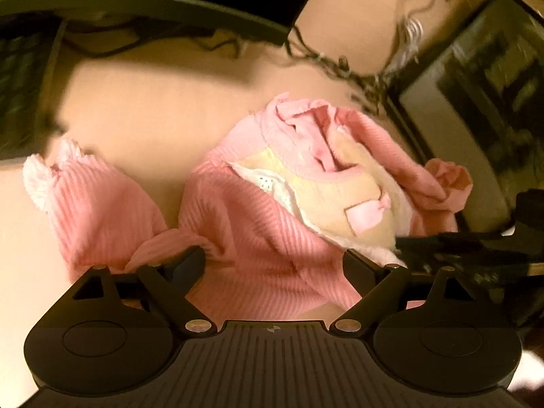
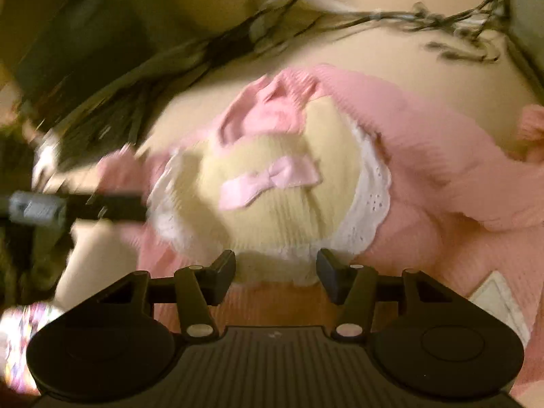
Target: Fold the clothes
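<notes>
A pink ribbed knit garment (image 1: pixel 258 238) lies crumpled on the pale table (image 1: pixel 142 108). It has a cream yellow front panel (image 1: pixel 340 200) with white lace trim and a pink bow. One sleeve with a white ruffled cuff (image 1: pixel 40 176) stretches to the left. My left gripper (image 1: pixel 275 265) is open just above the pink body, its fingers either side of the cloth. In the right wrist view the garment (image 2: pixel 425 156) fills the middle, with the yellow panel (image 2: pixel 272 210) and bow (image 2: pixel 268 180) facing up. My right gripper (image 2: pixel 275 268) is open at the panel's lace hem.
A tangle of dark cables (image 1: pixel 343 68) runs across the table's back. A dark keyboard (image 1: pixel 20 85) lies at far left and a framed dark panel (image 1: pixel 476 102) at right. The other gripper's black arm (image 2: pixel 85 207) reaches in from the left in the right wrist view.
</notes>
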`<state>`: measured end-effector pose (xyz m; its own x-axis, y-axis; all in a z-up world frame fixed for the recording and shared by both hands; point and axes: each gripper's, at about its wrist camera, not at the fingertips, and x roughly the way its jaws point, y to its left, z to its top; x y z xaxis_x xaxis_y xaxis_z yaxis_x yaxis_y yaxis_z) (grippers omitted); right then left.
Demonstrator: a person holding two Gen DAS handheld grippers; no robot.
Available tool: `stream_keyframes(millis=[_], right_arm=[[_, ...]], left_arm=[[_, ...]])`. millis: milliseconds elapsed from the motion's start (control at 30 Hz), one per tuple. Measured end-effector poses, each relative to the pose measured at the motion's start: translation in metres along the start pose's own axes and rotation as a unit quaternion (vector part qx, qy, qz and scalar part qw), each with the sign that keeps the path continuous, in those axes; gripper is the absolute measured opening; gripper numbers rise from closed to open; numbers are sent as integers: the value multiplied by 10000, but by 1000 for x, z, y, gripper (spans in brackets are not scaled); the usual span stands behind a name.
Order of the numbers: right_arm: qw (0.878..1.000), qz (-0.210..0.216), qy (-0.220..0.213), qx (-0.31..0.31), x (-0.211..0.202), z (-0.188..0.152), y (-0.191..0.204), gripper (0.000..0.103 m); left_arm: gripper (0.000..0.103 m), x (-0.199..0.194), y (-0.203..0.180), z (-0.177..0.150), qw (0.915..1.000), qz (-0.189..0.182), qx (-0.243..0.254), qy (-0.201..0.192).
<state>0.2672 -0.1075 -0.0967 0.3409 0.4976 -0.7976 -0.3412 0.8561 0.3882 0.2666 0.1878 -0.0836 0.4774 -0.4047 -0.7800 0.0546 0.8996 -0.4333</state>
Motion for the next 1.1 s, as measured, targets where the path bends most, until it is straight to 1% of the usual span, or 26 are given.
stream_keyframes(millis=[33,67,133,200,233,267,300,333,400,433,467,500,533,567,600,633,667,700,733,767,833,867,900,967,1033,1100], right_arm=[[9997,-28,70,-211,-6,-7,13,51],[9979,-208,-42,-614,-10,-9,26,51],[9877,-584,-290,-1420,-20,-11,53,51],[9623,-1252,-806,-2277,-25,2,73,51],[9466,-1570,-1012,-2628,-22,11,78,57],[9361,-1749,-1088,-2852,-14,20,80,61],[9318,-1823,-1079,-2946,-5,29,78,67],[9325,-1847,-982,-2944,8,41,73,68],[9392,-1866,-552,-2830,40,64,57,66],[9414,-1836,-346,-2809,48,71,48,38],[9358,-1919,-209,-2950,53,77,40,17],[9135,-2448,-341,-3231,51,81,32,10],[8873,-3002,-509,-3465,48,85,24,16],[8606,-3628,-827,-3477,41,92,15,16],[8543,-3932,-1048,-3234,29,102,4,19],[8535,-4112,-1244,-2950,17,112,-5,21],[8848,-3709,-1333,-2485,2,122,-13,23],[9174,-3158,-1410,-1970,-10,131,-20,32],[9364,-2763,-1446,-1608,-15,134,-23,36],[9510,-2391,-1461,-1303,-17,137,-25,36],[9639,-1932,-1336,-1251,-5,135,-20,40],[9683,-1732,-1273,-1272,2,133,-17,43],[9666,-1678,-1214,-1512,11,129,-10,51],[9620,-1571,-1097,-1944,30,124,2,54],[9607,-1416,-991,-2174,43,118,11,54],[9622,-1251,-947,-2227,56,114,17,54]], left_arm=[[92,-9,3,-1,9999,90,41,35],[92,-18,6,1,9997,197,110,74],[93,-33,17,6,9969,743,248,-12],[94,-42,29,19,9931,1132,284,-153],[94,-48,35,25,9915,1252,256,-231],[94,-54,40,30,9898,1373,228,-309],[94,-60,43,35,9893,1384,235,-394],[95,-64,41,39,9900,1302,296,-456],[96,-70,35,45,9913,1100,451,-560],[96,-71,31,46,9918,1019,536,-552],[96,-71,26,47,9922,945,625,-522],[96,-70,22,48,9924,871,714,-491],[96,-70,18,47,9923,829,803,-458],[96,-70,16,46,9920,816,847,-451],[96,-67,15,46,9928,805,736,-502],[96,-63,15,46,9936,792,573,-571],[96,-59,14,46,9941,780,410,-640],[96,-54,16,47,9950,671,-21,-746],[96,-49,19,48,9934,523,-551,-864],[96,-43,22,48,9886,375,-1079,-979],[103,-32,28,50,9698,74,-2124,-1200],[103,-26,27,50,9618,163,-2463,-1187],[103,-21,19,53,9654,555,-2305,-1091],[103,-11,-4,61,9712,1492,-1646,-860],[103,-9,-24,59,9759,1813,-695,-998],[103,-12,-32,56,9785,1738,-305,-1068]])
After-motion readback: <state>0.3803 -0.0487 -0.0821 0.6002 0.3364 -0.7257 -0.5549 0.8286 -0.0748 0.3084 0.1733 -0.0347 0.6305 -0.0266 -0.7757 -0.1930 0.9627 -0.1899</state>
